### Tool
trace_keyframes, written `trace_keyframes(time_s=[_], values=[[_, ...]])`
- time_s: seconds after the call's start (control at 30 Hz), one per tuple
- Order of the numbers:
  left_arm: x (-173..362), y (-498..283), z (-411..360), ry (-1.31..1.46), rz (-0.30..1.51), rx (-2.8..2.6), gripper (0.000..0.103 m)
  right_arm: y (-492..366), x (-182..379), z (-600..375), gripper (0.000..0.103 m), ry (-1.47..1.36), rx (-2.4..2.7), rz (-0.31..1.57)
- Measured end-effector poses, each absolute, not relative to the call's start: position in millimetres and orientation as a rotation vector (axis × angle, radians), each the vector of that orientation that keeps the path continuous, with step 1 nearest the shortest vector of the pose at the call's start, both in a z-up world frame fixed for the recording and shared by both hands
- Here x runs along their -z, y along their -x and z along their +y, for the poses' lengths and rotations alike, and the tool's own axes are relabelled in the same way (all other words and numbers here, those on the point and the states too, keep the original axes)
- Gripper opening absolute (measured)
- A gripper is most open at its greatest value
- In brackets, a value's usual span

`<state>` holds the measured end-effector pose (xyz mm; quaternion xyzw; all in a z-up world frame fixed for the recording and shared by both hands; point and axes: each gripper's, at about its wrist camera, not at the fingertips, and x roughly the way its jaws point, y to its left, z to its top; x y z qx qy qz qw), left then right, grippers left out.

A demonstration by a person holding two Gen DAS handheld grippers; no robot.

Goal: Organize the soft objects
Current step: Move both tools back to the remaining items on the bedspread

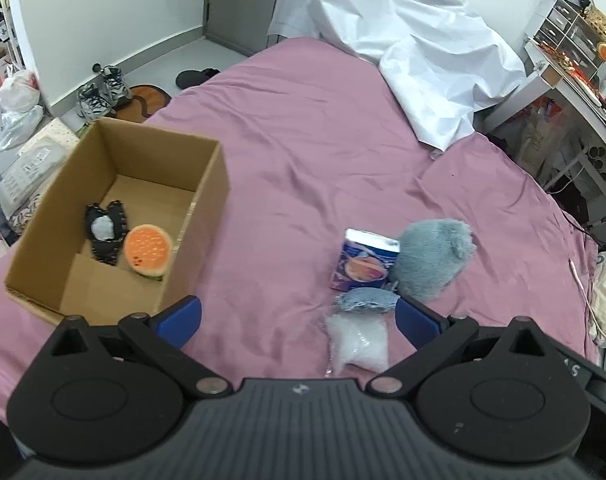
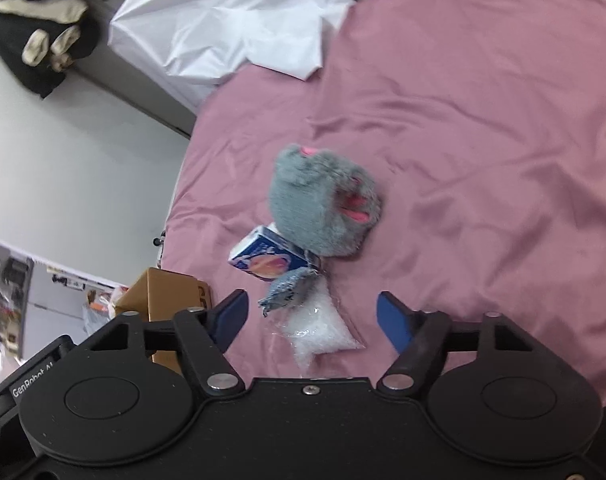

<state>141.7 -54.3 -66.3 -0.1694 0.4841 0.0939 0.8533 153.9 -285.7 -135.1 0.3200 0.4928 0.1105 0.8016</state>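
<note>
— Reading anything off the gear? The right hand-held gripper (image 2: 312, 315) has "GenRobot AI" printed in white on its black body, the last letters cut off at the edge. The left hand-held gripper (image 1: 299, 318) shows a white "S" on its right side, and nothing else there is legible.

— And the blue carton (image 1: 363, 261)? It carries a picture, but its print is too blurred to read.

— Where do the soft things lie? On the pink bed sheet (image 1: 303, 140), the grey plush toy (image 2: 323, 200) rests against the carton. A small blue-grey cloth piece (image 2: 289, 290) sits just below, touching a clear bag of white filling (image 2: 323, 332).

— Relative to the grippers? The bag lies between the right one's blue fingers (image 2: 233, 312), apart from both. In the left view the pile sits toward the right finger, the cloth piece just beside it.

— How open are they? Both are spread wide and hold nothing.

— And the cardboard box (image 1: 207, 200)? It stands on the bed, left of the left hand-held gripper, holding an orange round plush (image 1: 149, 250) and a black plush (image 1: 105, 232).
</note>
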Motion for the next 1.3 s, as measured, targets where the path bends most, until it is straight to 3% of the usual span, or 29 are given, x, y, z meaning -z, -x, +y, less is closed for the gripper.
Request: trace_keyframes(time_s=[0.3,0.57,1.0,1.1,1.23,1.3], values=[[87.0,-163.2,-70.6,0.404,1.036,-0.163,0.100,-158.1,156.8,-292.8,0.050,-0.790,-0.209,1.105],[111.1,-181.0,-84.0,0.450,1.069,-0.127,0.088,-165.1,177.0,-293.7,0.044,-0.898,-0.213,1.158],[149.4,-206.1,-91.4,0.507,1.136,-0.110,0.070,-174.5,193.6,-293.1,0.044,-0.906,-0.163,1.193],[155.6,-209.8,-94.1,0.497,1.145,-0.116,0.057,-176.4,196.1,-290.9,0.044,-0.895,-0.163,1.200],[156.6,-209.1,-89.3,0.510,1.145,-0.128,0.021,-180.3,197.9,-284.8,0.044,-0.865,-0.178,1.207],[155.9,-207.3,-85.2,0.524,1.143,-0.127,0.014,-181.9,197.5,-281.6,0.044,-0.845,-0.187,1.206]])
